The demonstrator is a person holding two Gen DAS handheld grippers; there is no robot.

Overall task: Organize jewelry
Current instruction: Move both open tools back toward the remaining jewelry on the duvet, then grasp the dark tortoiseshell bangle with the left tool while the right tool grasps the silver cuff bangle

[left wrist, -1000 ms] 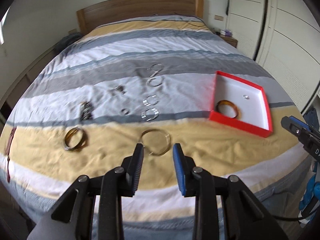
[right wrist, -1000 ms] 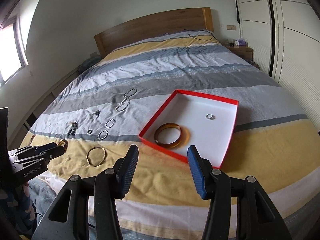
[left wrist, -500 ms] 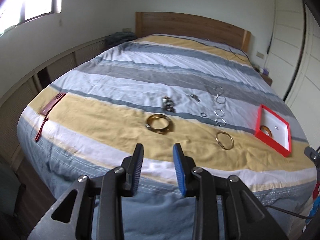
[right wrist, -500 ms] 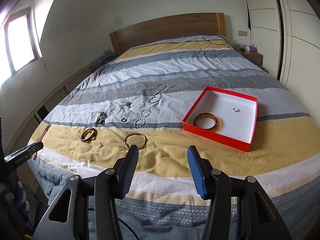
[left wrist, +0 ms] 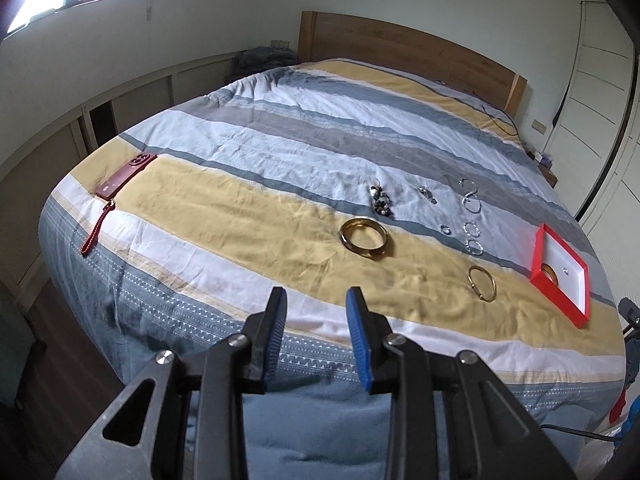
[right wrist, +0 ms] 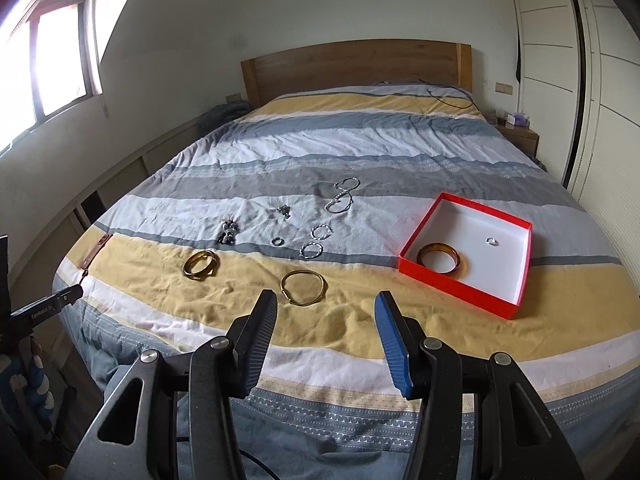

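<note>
Jewelry lies spread on a striped bed. A thick gold bangle [left wrist: 363, 237] [right wrist: 199, 264] and a thin gold bangle [left wrist: 482, 282] [right wrist: 303, 287] rest on the yellow stripe. Small silver rings [right wrist: 316, 241], dark beads [left wrist: 380, 199] [right wrist: 227, 231] and a silver chain [right wrist: 342, 199] lie behind them. A red box [left wrist: 551, 282] [right wrist: 452, 284] holds an amber bangle [right wrist: 438, 257] and a small ring [right wrist: 491, 241]. My left gripper [left wrist: 316, 300] is open and empty, back from the bed's front edge. My right gripper [right wrist: 325, 306] is open and empty, short of the thin bangle.
A red phone case [left wrist: 126, 175] with a strap lies at the bed's left corner. A wooden headboard [right wrist: 352, 68] stands at the far end, white wardrobe doors [right wrist: 560, 60] on the right. Low cabinets [left wrist: 80, 128] line the left wall.
Both grippers have drawn back from the bed; the left one swung far to the left and now sees the bed's left corner. The jaws' gaps look unchanged and nothing was picked up.
</note>
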